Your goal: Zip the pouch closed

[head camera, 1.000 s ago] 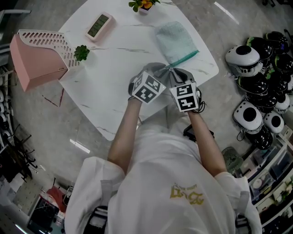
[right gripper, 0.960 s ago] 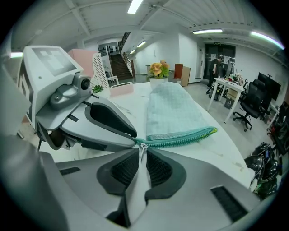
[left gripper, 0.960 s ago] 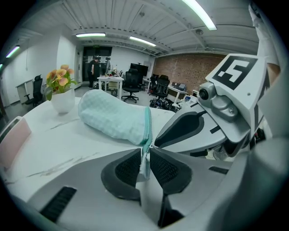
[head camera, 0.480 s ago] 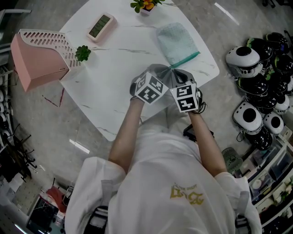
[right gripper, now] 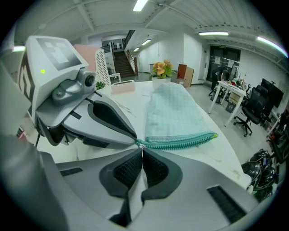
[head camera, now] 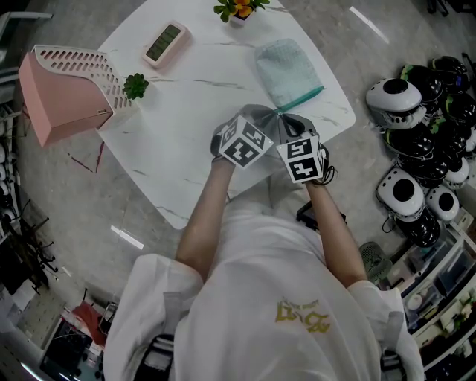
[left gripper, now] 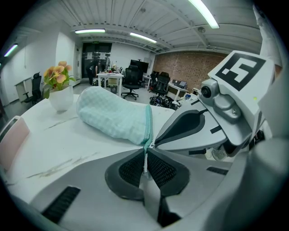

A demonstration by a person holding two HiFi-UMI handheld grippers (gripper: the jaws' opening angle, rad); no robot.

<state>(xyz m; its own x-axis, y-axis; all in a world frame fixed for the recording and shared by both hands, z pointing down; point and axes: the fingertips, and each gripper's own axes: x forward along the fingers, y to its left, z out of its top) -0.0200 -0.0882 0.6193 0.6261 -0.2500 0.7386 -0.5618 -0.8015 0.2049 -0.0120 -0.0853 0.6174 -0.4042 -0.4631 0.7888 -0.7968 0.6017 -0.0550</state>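
Lying flat on the white marble table (head camera: 186, 119), the mint-green checked pouch (head camera: 286, 67) sits toward the far right side of the top, with its teal zipper (right gripper: 180, 141) running along the edge nearest the person. Both grippers meet at the same end of that zipper, their tips almost touching each other.

The left gripper (left gripper: 145, 155) has just been closing. Its ribbed pads are now pressed together on a thin pale strip at the pouch's corner, with the zipper line rising straight up from between them. The right gripper (right gripper: 142, 155) is fully pinched as well, clamped on a small pale tab where the zipper begins. Whether that tab is the pull itself is too small to tell. From there the teal teeth stretch away to the right, to the pouch's other corner.

Beyond the pouch, at the far edge of the table, stands a white pot of orange flowers (head camera: 236, 9). A small pink-and-white device with a screen (head camera: 162, 42) lies to the left of it. A little green plant (head camera: 134, 85) sits at the table's left edge, just beside a pink slotted basket (head camera: 63, 93). On the floor to the right are black-and-white helmets (head camera: 394, 93).
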